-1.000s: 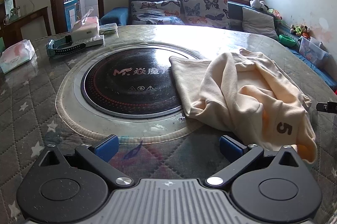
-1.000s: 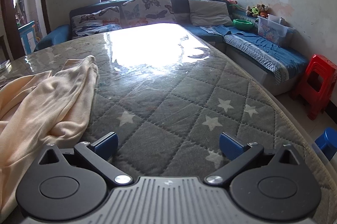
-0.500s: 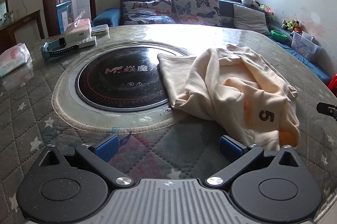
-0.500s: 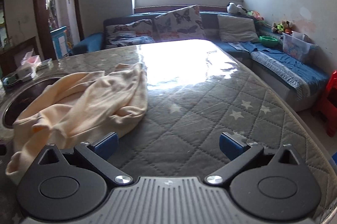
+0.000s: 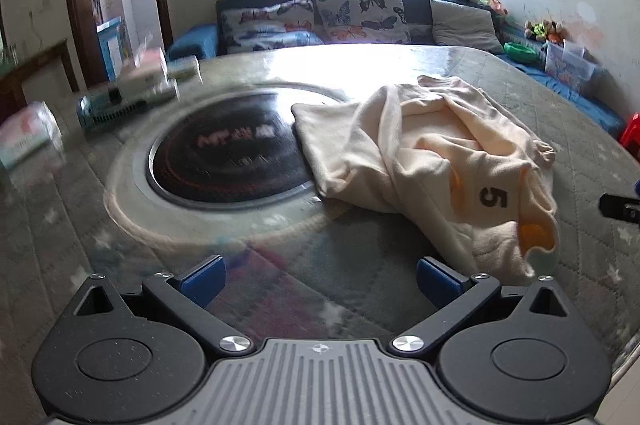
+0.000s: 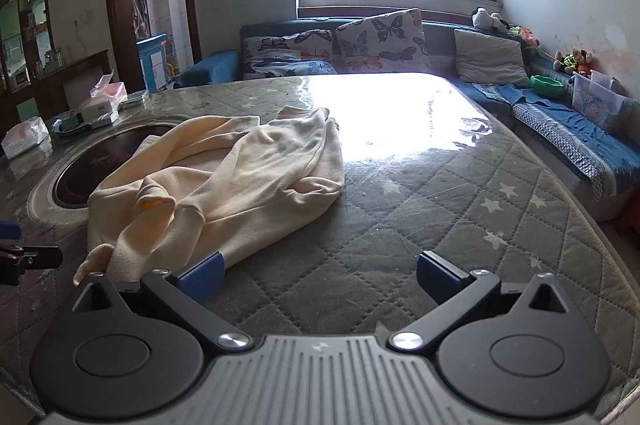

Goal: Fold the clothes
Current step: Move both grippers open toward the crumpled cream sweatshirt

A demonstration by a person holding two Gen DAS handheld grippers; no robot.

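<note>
A cream garment [image 5: 432, 161] with a black "5" and orange patches lies crumpled on the quilted grey table [image 5: 360, 273], partly over the round black cooktop [image 5: 228, 153]. It also shows in the right wrist view [image 6: 224, 181]. My left gripper [image 5: 320, 279] is open and empty, above the table just short of the garment's near hem. My right gripper [image 6: 318, 277] is open and empty, its left fingertip [image 6: 200, 275] at the garment's near edge. The other gripper's tip shows at each view's side edge [image 5: 620, 207] [image 6: 24, 259].
Tissue packs [image 5: 28, 137] [image 6: 24, 137] and boxes [image 6: 96, 109] stand at the table's far left. A blue sofa with butterfly cushions [image 6: 360, 41] runs behind and along the right side. A red stool [image 5: 632, 133] stands right of the table.
Both grippers have pulled back and turned left. The right wrist view now takes in the whole garment and the cooktop. The garment itself has not moved.
</note>
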